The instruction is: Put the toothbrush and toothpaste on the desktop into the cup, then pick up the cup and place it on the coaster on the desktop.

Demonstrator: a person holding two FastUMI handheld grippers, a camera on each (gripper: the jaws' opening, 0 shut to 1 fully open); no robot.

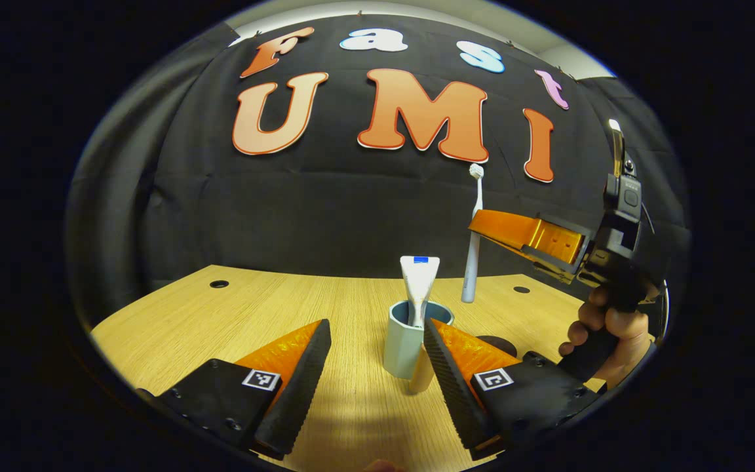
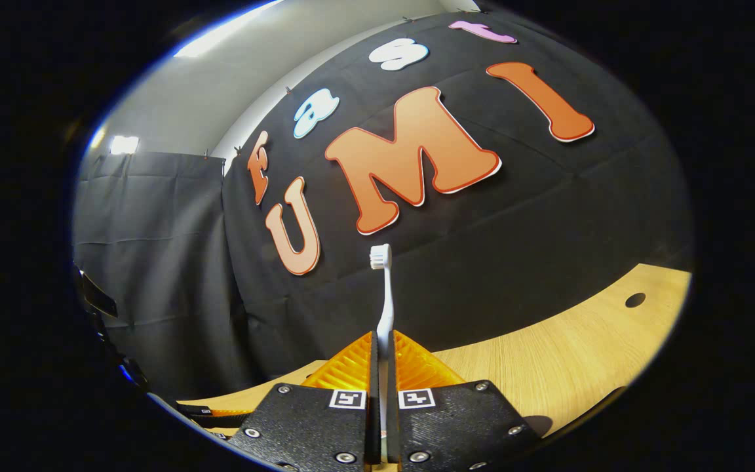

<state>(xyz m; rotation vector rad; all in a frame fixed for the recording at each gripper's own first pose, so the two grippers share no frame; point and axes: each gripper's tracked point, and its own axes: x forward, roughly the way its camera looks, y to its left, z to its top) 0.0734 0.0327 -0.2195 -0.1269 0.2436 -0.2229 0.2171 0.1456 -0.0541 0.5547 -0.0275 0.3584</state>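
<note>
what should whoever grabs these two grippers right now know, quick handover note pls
Left gripper: open, fingers either side of the cup, not gripping it.
Right gripper: shut on the toothbrush, held upright, bristles up, in the air to the right of and behind the cup.
Toothpaste: already standing in the cup.
Cup stands on the desktop; a dark round patch just right of it may be the coaster, hard to tell.
Left: drop the toothbrush into the cup, then move the cup onto the coaster.

White toothbrush (image 2: 385, 288) upright, airborne; toothpaste (image 1: 419, 283) standing in cup (image 1: 404, 344) on desktop.
</note>
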